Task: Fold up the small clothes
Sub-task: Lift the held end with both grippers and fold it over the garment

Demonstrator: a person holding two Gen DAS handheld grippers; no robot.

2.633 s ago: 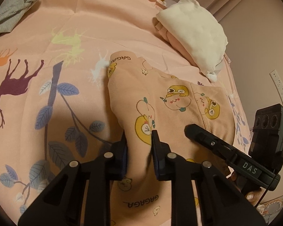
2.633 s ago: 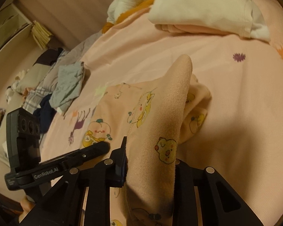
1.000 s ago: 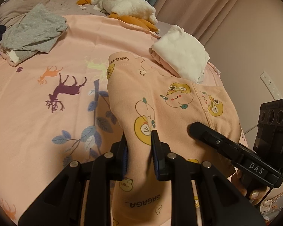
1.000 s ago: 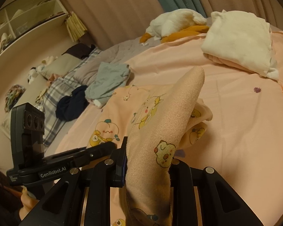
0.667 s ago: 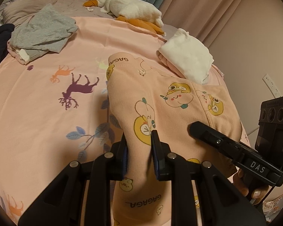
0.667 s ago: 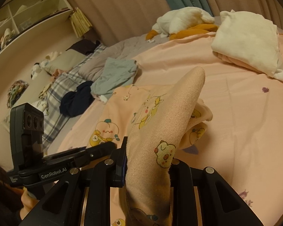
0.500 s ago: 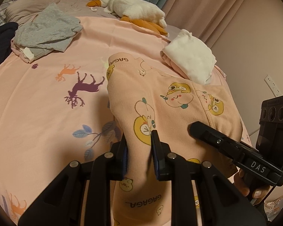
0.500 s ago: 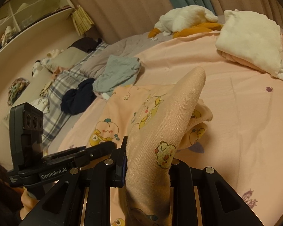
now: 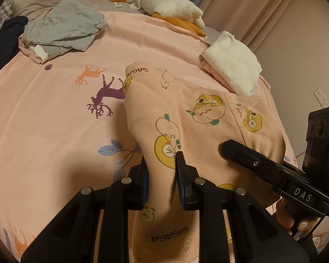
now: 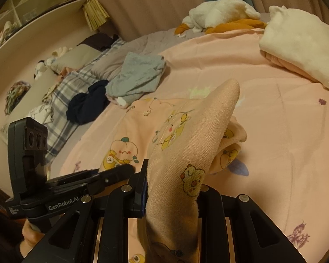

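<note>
Left hand-held gripper point(image 9: 161, 176) clamped on peach cartoon-print garment point(image 9: 199, 118). Right hand-held gripper point(image 10: 172, 188) clamped on it too. Held up over pink bedsheet point(image 9: 54, 114).

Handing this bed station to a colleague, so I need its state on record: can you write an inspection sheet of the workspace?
Surface: pink bedsheet printed with deer and leaves.
Job's things: peach cartoon-print garment, held by both grippers; folded cream stack behind it.
Clutter: grey clothes, dark garment, white plush toy.
Grippers: left gripper and right gripper shut on the garment.
Cables: nothing seen.
Surroundings: curtains, shelving, wall socket.
</note>
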